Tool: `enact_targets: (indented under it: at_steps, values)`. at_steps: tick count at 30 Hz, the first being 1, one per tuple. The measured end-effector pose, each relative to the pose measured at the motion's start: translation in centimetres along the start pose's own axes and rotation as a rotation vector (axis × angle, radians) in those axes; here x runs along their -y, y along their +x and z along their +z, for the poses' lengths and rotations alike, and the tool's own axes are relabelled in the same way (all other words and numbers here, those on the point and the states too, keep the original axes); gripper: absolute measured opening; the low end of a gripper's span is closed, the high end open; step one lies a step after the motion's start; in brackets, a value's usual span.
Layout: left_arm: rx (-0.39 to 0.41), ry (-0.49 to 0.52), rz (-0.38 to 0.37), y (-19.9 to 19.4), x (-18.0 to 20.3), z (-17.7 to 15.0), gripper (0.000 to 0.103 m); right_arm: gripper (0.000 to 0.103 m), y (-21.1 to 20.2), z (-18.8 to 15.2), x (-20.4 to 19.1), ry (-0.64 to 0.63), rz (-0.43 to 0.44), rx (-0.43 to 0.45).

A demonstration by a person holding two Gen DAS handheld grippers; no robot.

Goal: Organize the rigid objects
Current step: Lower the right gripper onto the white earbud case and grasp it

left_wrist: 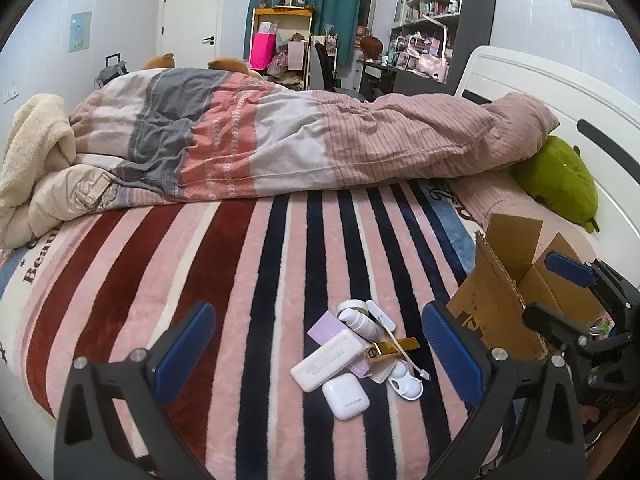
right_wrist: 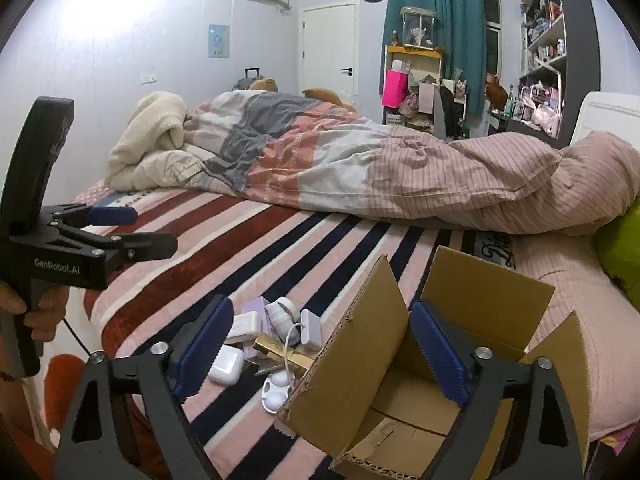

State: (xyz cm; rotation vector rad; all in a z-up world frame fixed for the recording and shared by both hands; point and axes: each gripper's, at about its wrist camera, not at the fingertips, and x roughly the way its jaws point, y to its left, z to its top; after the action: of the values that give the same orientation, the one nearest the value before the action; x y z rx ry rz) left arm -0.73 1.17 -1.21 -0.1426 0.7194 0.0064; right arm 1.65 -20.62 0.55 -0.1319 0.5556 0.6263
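My left gripper [left_wrist: 320, 344] hangs released over the clutter pile [left_wrist: 356, 352] low in the frame on the striped blanket [left_wrist: 200, 264]. My right gripper [right_wrist: 320, 356], jaws spread and gripping nothing, straddles a flap of the box [right_wrist: 472, 360] at lower right; quilt [left_wrist: 280, 136] fills mid-frame.

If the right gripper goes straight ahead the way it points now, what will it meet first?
Probably the box: the right gripper stands open astride its raised flap, so that flap or the box's inside comes first. Depth is unclear.
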Motion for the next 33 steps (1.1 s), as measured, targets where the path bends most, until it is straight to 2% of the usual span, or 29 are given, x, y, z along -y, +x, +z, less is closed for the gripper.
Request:
enact_targets:
  at_steps: [3,6,9,11,12,14,17,19,23,25,28,29,30,33]
  values:
    - [0.026,-0.017,-0.026,-0.3,-2.0,-0.1,0.102,0.068,-0.6,0.5,-1.1,-0.018,0.016,0.024]
    - [0.045,-0.024,-0.039,-0.3,-4.6,-0.4,0.102,0.06,-0.5,1.2,-3.2,-0.045,0.073,0.033]
    - [0.04,-0.033,-0.026,0.2,-7.3,-1.1,0.102,0.06,0.2,1.2,-5.9,-0.071,0.17,0.013]
    - [0.036,-0.04,-0.017,0.6,-8.7,-1.8,0.102,0.061,1.2,0.6,-7.8,-0.065,0.276,-0.011]
    - [0.031,-0.046,-0.011,0.9,-9.3,-2.2,0.102,0.066,2.1,0.1,-8.8,-0.045,0.339,-0.027]
    - [0.015,-0.058,0.0,1.5,-10.6,-3.1,0.102,0.075,4.5,-1.3,-10.2,0.0,0.37,-0.104]
    - [-0.019,-0.077,-0.02,2.2,-12.0,-4.6,0.102,0.075,8.1,-4.1,-10.9,0.094,0.307,-0.208]
    - [-0.046,-0.081,-0.05,2.6,-12.5,-5.6,0.102,0.075,10.1,-6.1,-10.8,0.14,0.216,-0.261]
    - [-0.078,-0.054,-0.073,3.3,-12.5,-6.7,0.102,0.074,13.1,-8.4,-10.9,0.159,0.102,-0.32]
    - [-0.086,-0.025,-0.081,3.6,-12.1,-6.9,0.102,0.068,14.3,-8.9,-10.9,0.162,0.073,-0.33]
    - [-0.097,0.007,-0.089,4.0,-11.5,-6.9,0.102,0.053,15.4,-8.8,-10.2,0.164,0.032,-0.327]
    - [-0.103,0.015,-0.099,4.1,-11.3,-6.9,0.102,0.044,15.7,-8.8,-10.2,0.159,0.025,-0.325]
    - [-0.108,0.024,-0.113,4.1,-11.1,-6.9,0.102,0.039,15.9,-8.6,-10.4,0.141,0.029,-0.328]
    - [-0.125,0.051,-0.192,3.9,-10.2,-6.4,0.102,0.039,15.2,-8.1,-10.9,0.085,0.047,-0.331]
